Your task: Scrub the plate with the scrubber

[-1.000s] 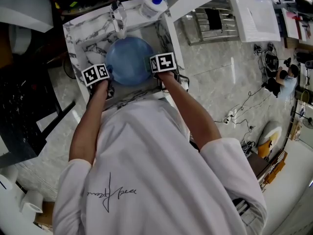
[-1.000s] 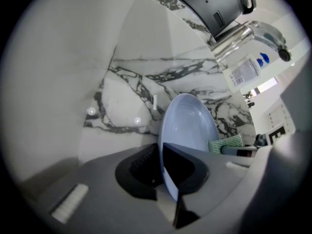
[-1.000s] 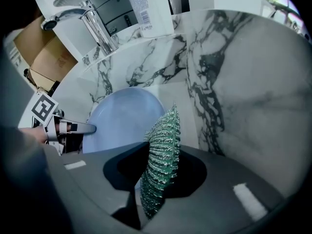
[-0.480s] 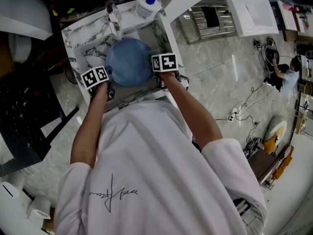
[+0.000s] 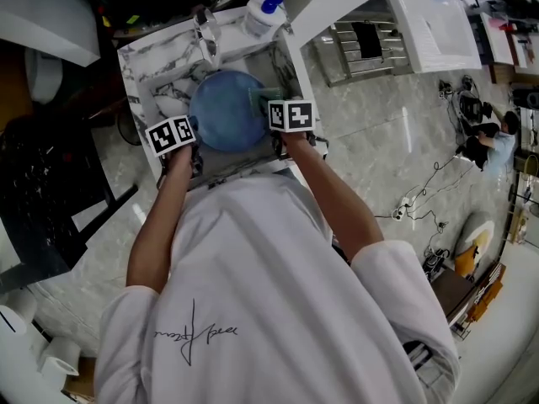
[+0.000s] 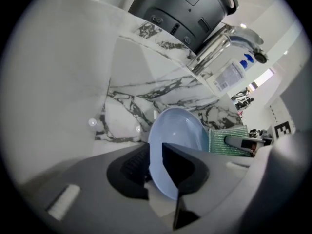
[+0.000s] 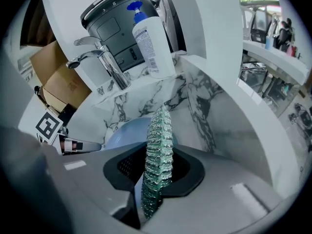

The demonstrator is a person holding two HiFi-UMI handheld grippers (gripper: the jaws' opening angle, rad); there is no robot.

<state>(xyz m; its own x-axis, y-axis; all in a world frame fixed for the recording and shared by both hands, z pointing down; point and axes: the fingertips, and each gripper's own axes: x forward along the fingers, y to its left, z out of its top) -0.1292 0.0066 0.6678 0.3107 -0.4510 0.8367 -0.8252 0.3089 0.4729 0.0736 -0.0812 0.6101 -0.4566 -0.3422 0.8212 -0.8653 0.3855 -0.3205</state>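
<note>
- My left tongs [image 6: 155,155] are clamped on the near rim of the pale blue round plate [image 6: 180,130]. One jaw sits on the plate's back and the other on its hollow face.
- My right tongs [image 7: 158,161] are clamped on the green glittery mesh scrubber pad [image 7: 158,140]. The pad stands on edge between the jaws, and most of it sticks out past the tips.
- The plate is off the bottom of the white marble-veined sink [image 6: 129,101]. It is tipped up on its rim, with the hollow face turned toward my right hand.
- It hangs over the basin, below the chrome tap [image 7: 105,57] and the white pump bottle with the blue top [image 7: 151,38].
- The scrubber is at the plate's right rim, just beside it. I cannot tell whether it touches the rim.
- I judge the step in hand to be bringing the pad flat onto the plate's face and rubbing it.
- To do it well, I should turn my right wrist so the broad side of the pad meets the plate, not its thin edge.
- My left grip is only on the rim, so a hard push could lever the plate out of the jaws.
- So I should press lightly, stroke toward the clamped edge, and hold the plate low over the basin in case it slips.
- I should work in overlapping circles from the centre out to the rim.
</note>
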